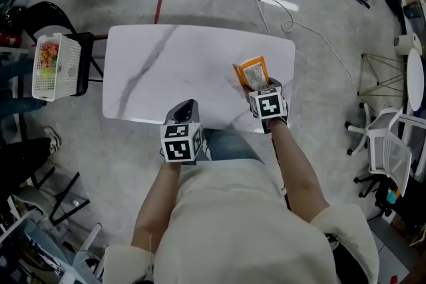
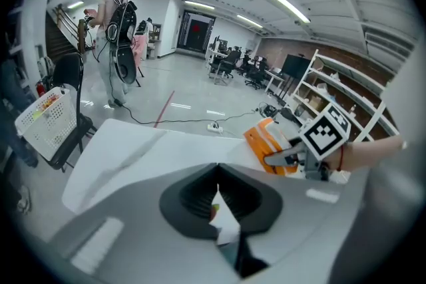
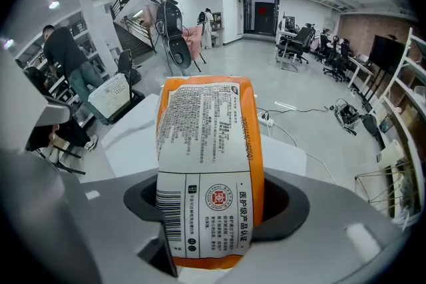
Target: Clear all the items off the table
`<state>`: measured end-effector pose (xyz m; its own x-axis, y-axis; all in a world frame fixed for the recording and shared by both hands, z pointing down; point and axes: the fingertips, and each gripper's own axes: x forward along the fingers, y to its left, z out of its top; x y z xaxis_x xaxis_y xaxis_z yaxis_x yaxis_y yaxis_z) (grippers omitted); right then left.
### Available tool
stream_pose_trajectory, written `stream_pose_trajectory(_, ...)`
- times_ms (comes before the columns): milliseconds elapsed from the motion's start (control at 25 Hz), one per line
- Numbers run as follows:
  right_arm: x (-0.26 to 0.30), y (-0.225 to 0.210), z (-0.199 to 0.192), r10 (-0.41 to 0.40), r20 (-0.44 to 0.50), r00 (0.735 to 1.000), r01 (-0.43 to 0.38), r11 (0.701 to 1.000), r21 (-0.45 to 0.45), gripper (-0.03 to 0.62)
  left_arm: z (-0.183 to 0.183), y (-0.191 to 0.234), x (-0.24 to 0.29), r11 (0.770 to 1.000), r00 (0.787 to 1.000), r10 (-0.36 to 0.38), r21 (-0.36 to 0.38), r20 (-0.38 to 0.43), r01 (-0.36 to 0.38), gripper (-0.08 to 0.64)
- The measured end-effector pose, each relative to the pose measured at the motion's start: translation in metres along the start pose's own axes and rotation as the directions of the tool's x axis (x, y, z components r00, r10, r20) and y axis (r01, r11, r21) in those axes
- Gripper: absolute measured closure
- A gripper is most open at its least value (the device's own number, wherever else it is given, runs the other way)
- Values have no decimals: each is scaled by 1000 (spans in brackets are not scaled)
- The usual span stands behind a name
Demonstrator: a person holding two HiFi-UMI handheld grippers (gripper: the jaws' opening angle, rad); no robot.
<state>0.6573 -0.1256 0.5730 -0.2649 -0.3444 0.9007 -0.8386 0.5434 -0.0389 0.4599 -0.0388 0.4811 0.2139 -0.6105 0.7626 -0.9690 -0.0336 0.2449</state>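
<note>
Right gripper (image 1: 261,88) is clamped on the orange packet (image 1: 253,71), held over the table (image 1: 173,63) at its 3 o'clock side. Left gripper (image 1: 183,110) is pinched closed on a small white scrap (image 2: 223,216), I think. The tabletop looks bare otherwise, so the next move is probably to carry both over to the basket (image 1: 50,66) at 9 o'clock.

Left gripper (image 2: 217,173) over the white table (image 2: 133,149)
Its jaws meet at the tips; off right, the right gripper (image 2: 285,157) clamps an orange packet (image 2: 261,138).

Cream shirt (image 1: 253,229), blue jeans (image 1: 229,146), 2 grey hand-held grippers (image 1: 187,107) (image 1: 258,82).
</note>
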Motion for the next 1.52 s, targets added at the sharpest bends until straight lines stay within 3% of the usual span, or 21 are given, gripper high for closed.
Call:
stream_pose_trajectory(400,-31,63,16,22,39,999,-18,994,-105,261,-7,48,-42,998,998,43,-45,49,-41,552)
stream_pose_trajectory(960,-49,189,49,58,86,995,-42,982,-182,261,-23,144,-112,997,994,64,-51,93,-59,552)
stream_pose_trajectory(1520,-48,326,93,152,113,982,-108,939,-325,259,-50,253,-176,975,977,165,-172,137,-140,552)
